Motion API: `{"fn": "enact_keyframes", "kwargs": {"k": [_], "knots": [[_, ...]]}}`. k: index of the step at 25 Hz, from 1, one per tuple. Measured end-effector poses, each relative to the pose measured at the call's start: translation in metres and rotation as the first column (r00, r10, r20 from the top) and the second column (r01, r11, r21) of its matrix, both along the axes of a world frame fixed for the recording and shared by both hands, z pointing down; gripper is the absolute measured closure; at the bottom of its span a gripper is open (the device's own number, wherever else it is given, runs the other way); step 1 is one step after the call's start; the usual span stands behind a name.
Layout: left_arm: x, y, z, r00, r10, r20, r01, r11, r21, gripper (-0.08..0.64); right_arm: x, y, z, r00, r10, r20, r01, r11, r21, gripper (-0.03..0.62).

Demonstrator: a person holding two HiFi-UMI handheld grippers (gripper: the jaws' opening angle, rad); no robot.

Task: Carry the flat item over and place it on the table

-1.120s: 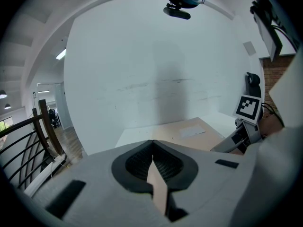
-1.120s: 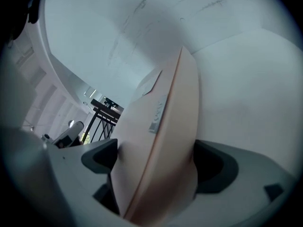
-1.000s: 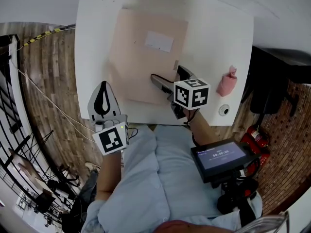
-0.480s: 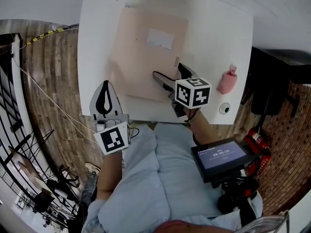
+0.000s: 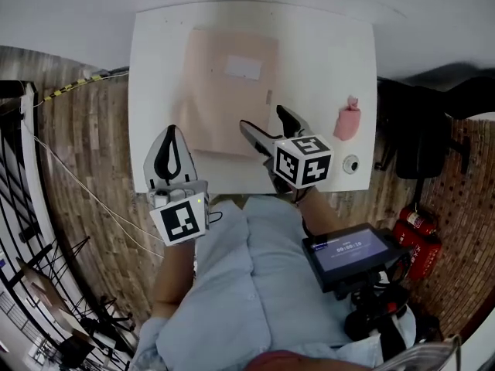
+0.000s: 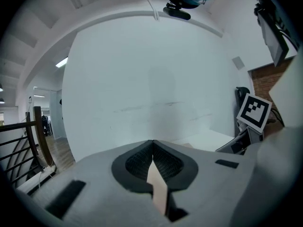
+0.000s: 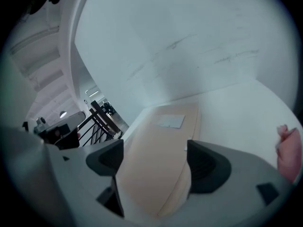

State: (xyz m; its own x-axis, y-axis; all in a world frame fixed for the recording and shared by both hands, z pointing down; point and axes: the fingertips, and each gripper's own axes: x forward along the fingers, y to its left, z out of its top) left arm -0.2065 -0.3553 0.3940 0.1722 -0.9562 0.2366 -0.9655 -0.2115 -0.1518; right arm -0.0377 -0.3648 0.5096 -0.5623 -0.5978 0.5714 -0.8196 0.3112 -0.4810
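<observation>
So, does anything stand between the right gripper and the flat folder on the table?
Nothing visible does. The right gripper is at the near right corner of the folder, and its jaws are closing with that corner between them. The pink object lies apart, further right on the table.

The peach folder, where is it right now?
Head view: the peach folder lies flat on the white table, left of the pink object, its near corner between the right gripper's closing fingers.

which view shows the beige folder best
Head view: the whole beige folder lies flat on the white table, label visible. Right gripper view shows it foreshortened between the closing fingers of the right gripper. Left gripper view shows barely a sliver.
</observation>
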Motion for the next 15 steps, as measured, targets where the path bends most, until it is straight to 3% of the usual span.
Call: {"fn": "enact_keyframes", "kwargs": {"k": [4, 10, 15], "knots": [[0.005, 0.007, -0.038, 0.998, 0.047, -0.037, -0.043, 0.996, 0.084, 0.551, 0.001, 0.007, -0.058, 0.995, 0.045, -0.09, -0.024, 0.974, 0.224, 0.281], [0.014, 0.004, -0.094, 0.992, 0.127, -0.022, -0.119, 0.969, 0.218, 0.551, 0.006, 0.011, -0.137, 0.958, 0.172, -0.229, -0.021, 0.84, 0.543, 0.567], [0.021, 0.007, -0.129, 0.984, 0.179, -0.011, -0.168, 0.944, 0.284, 0.551, 0.004, 0.022, -0.176, 0.947, 0.227, -0.226, -0.023, 0.752, 0.659, 0.586]]}}
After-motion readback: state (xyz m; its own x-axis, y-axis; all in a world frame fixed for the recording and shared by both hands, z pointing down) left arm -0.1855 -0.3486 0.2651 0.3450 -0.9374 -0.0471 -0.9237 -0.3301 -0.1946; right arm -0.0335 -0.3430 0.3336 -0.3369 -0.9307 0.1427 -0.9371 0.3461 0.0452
